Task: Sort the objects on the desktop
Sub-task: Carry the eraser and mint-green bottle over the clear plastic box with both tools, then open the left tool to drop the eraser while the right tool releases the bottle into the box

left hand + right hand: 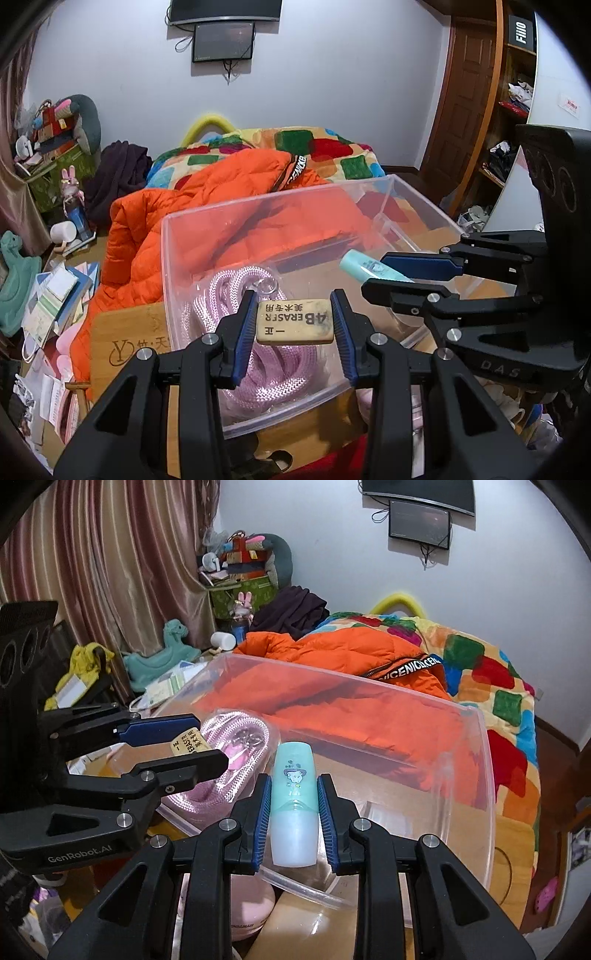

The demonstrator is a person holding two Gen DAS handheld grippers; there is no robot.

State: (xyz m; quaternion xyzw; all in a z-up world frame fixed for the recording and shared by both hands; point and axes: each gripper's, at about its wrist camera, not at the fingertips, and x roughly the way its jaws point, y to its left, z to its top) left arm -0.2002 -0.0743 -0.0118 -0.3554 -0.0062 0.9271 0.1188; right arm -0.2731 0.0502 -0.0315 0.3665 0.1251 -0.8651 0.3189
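While the left gripper [294,325] clamps a tan eraser [293,322] by its two ends, it hangs over the clear plastic bin [192,236], above the coiled pink rope [255,343] lying inside. Beside it to the right, the right gripper [292,805] pinches a pale teal tube [293,805] upright over the bin's near rim.

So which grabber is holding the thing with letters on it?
The left gripper. It pinches the beige eraser, printed with black letters. The right gripper holds a mint tube that has only a cartoon picture.
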